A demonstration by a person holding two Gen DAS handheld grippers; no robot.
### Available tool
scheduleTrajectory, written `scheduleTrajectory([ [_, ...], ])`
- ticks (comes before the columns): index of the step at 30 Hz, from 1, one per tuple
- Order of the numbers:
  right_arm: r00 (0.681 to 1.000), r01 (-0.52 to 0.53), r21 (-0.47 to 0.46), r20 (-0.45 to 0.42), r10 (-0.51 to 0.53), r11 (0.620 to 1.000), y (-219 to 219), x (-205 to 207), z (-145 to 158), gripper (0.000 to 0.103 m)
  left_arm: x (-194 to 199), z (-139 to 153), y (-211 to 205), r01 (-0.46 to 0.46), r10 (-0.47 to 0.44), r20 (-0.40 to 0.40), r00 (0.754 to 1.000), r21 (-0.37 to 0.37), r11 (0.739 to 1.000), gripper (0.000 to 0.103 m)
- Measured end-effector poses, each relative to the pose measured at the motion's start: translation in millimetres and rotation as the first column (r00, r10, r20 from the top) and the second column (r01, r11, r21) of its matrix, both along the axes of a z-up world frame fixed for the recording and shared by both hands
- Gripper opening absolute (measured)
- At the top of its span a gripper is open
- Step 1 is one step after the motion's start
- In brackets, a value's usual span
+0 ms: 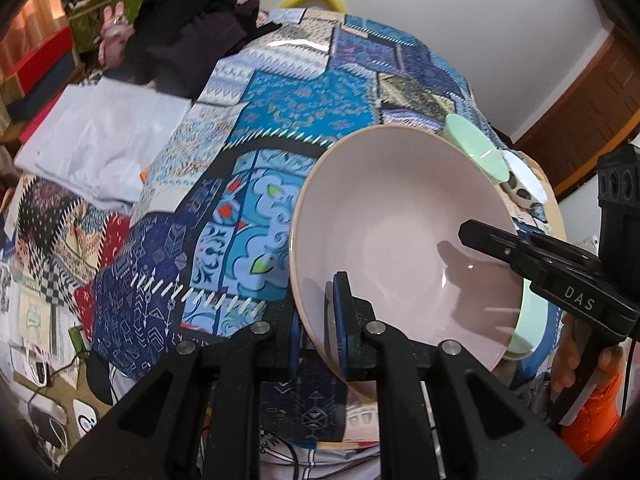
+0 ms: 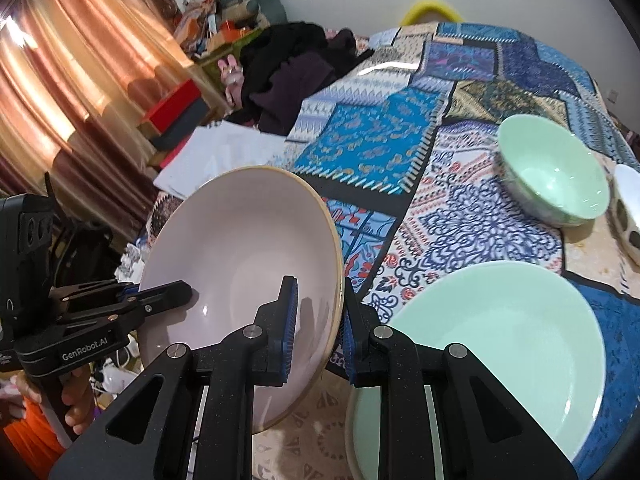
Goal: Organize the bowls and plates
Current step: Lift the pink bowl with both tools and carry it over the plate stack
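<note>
A large pale pink bowl point(image 1: 404, 240) with a tan rim is held in the air between both grippers, tilted on edge; it also shows in the right wrist view point(image 2: 240, 256). My left gripper point(image 1: 320, 320) is shut on its near rim. My right gripper point(image 2: 320, 332) is shut on the opposite rim, and its fingers point(image 1: 504, 246) reach in from the right in the left wrist view. A mint green plate point(image 2: 496, 356) lies on the table below right. A mint green bowl point(image 2: 556, 172) stands farther back.
A patchwork blue cloth point(image 2: 372, 136) covers the table. A white patterned bowl point(image 2: 630, 208) stands at the right edge. Dark clothes point(image 2: 288, 68) and white folded sheets point(image 1: 100, 136) lie at the far left. Clutter and cables sit beyond the left edge.
</note>
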State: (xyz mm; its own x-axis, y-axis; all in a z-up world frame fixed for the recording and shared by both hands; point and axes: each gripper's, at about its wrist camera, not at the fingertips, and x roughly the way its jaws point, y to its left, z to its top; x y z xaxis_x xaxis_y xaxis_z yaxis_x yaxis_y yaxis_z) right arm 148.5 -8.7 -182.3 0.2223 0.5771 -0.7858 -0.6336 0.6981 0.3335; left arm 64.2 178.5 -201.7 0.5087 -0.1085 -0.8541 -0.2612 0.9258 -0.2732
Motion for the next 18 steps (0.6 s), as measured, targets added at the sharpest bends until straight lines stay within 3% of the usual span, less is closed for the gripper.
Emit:
scheduleTrajectory([
  [10, 0.999, -0.02, -0.072, -0.038, 0.018, 0.997, 15.8, 2.7, -22.6, 0.018, 0.8, -34.7, 11.3, -0.011, 0.008, -0.07, 0.997, -0.05, 0.999, 0.013],
  [18, 0.999, -0.033, -0.102, -0.028, 0.03, 0.994, 19.8, 2.7, -27.1, 0.021, 4.0, -44.7, 12.8, -0.015, 0.011, -0.075, 0.997, -0.048, 0.999, 0.013],
])
